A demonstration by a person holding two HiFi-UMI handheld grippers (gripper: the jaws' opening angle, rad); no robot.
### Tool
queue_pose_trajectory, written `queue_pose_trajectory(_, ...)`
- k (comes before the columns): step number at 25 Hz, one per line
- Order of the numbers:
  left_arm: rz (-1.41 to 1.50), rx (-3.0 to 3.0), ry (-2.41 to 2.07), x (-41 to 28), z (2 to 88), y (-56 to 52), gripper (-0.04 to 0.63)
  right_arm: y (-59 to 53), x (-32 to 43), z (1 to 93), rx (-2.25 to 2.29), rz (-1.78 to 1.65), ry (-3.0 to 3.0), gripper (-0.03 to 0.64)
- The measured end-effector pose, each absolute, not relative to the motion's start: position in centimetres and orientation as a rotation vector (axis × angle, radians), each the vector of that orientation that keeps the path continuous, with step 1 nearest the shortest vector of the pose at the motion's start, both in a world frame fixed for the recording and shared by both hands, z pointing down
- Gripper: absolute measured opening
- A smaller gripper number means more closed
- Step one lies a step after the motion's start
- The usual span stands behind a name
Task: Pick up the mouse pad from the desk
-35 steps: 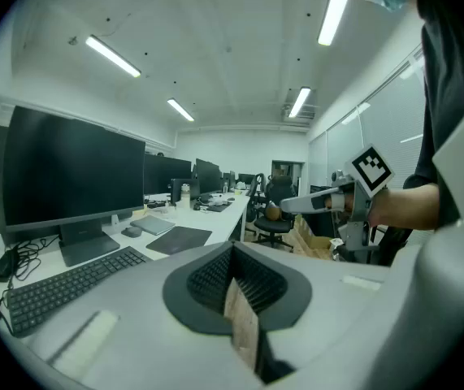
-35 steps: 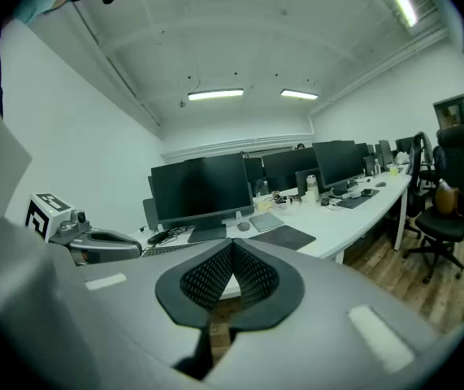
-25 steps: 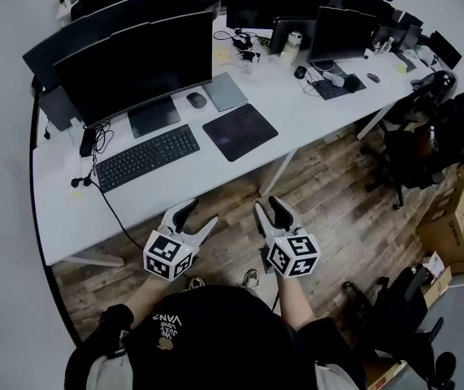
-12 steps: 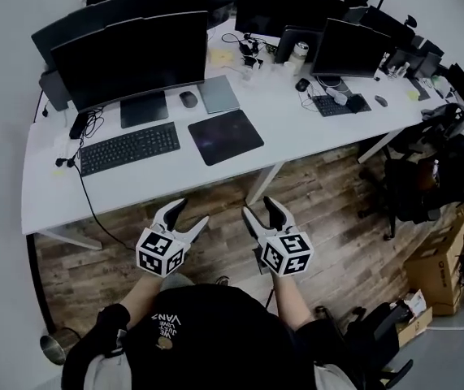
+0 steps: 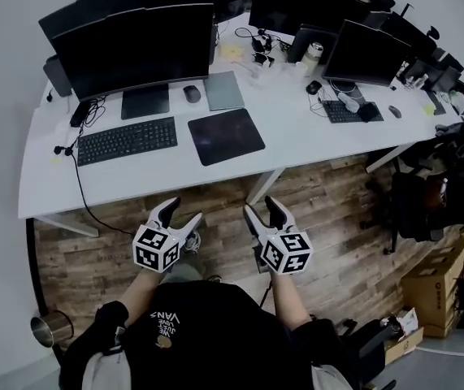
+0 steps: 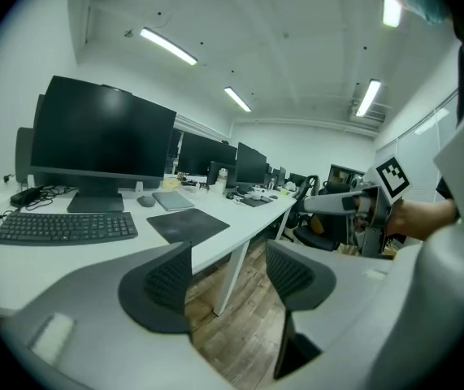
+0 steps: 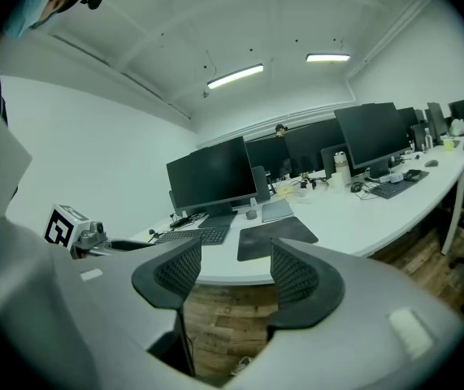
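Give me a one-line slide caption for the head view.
Both open, left tool and right tool hover short of the desk; mouse pad untouched beside the keyboard.

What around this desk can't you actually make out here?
- Mouse pad: right gripper view, near edge partly behind the right claw.
- Small clutter at the back of the desk: head view, too small to name.
- Surface behind the big monitor: head view, the screen blocks it.
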State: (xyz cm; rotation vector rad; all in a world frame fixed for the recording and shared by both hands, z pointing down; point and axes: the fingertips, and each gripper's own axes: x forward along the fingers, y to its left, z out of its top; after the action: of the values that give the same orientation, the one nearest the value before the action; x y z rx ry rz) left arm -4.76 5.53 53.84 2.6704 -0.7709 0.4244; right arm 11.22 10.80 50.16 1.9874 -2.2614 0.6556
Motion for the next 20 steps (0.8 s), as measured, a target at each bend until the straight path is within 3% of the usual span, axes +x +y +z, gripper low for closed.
queue_pose_trajectory(20,0.576,2.650,-0.520,-0.2,58.1,-8.7,0.262,-3.0,15.6,52.9,2.120,0.730,-2.071,0.256)
